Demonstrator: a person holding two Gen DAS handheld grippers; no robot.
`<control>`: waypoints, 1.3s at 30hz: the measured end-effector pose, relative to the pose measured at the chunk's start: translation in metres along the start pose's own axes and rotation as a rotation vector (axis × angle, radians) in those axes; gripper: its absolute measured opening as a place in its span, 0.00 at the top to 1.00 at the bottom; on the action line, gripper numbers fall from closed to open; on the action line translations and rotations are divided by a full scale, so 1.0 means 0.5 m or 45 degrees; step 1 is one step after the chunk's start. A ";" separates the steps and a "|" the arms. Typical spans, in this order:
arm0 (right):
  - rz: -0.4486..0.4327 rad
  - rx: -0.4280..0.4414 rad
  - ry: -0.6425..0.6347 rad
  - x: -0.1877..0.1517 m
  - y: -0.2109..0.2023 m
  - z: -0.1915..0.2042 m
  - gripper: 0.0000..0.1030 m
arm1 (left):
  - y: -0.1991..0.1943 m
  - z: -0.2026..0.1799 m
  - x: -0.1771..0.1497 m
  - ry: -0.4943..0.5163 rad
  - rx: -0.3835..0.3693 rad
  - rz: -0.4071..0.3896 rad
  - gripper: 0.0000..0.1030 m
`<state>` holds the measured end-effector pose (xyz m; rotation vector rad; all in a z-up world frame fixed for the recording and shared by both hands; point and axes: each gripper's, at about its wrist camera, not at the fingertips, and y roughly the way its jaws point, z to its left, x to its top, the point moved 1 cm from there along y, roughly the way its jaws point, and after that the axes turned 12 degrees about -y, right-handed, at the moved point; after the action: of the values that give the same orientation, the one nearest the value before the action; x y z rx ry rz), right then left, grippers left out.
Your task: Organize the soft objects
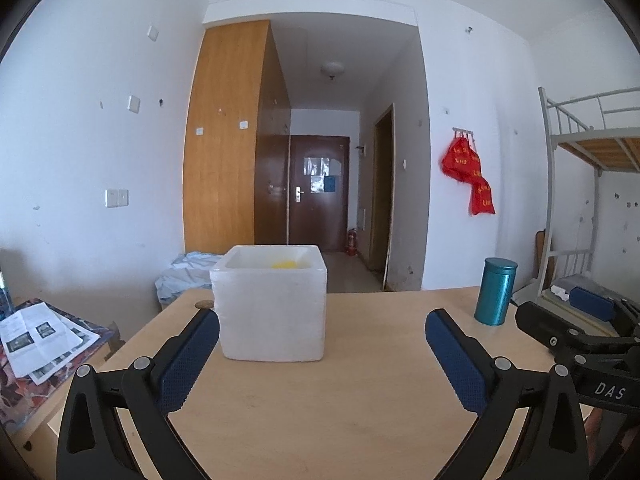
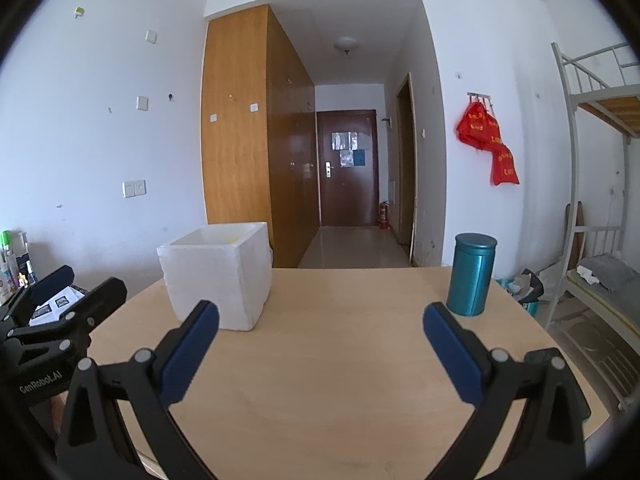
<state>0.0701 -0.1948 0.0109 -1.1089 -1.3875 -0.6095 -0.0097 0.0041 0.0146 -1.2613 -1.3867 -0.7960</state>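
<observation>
yellow soft object (image 1: 285,265) lies inside the white foam box (image 1: 272,308), only a sliver of it showing over the rim in the left wrist view; what it is exactly cannot be told. left gripper (image 1: 322,356) hangs low over the wooden table (image 1: 340,400), fingers spread wide and empty, the box standing ahead between their tips, nearer the left one. risk as i judge it: the box looks light, so a finger brushing its wall on the next reach could shove or tip it toward the far table edge. teal canister (image 1: 495,292) stands upright off to the right, well apart from the box, with part of the other tool just in front of it at the frame edge. papers (image 1: 44,332) lie on a lower surface left of the table. right wrist view: right gripper (image 2: 321,350) also spread wide, nothing between the fingers; foam box (image 2: 218,276) ahead-left, canister (image 2: 472,276) ahead-right, close to the right fingertip, so a careless swing could knock it over. no other soft item shows on the table. room: white walls, tall wooden wardrobe (image 2: 236,120), dark door (image 2: 346,168) down a hallway, red bags (image 2: 486,136) on hooks, a bunk bed (image 2: 600,92) at right.
</observation>
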 end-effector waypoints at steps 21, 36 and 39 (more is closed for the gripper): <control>0.011 -0.018 0.006 -0.003 0.010 -0.003 0.00 | 0.004 0.001 -0.005 0.015 0.016 0.010 0.00; 0.014 -0.020 -0.009 0.000 0.008 0.001 0.00 | 0.004 0.001 -0.007 0.021 0.019 0.012 0.00; 0.014 -0.016 -0.002 0.000 0.008 0.001 0.00 | 0.004 0.003 -0.007 0.018 0.022 0.012 0.00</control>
<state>0.0735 -0.1928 0.0099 -1.1265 -1.3800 -0.6105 -0.0085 0.0052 0.0107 -1.2461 -1.3728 -0.7831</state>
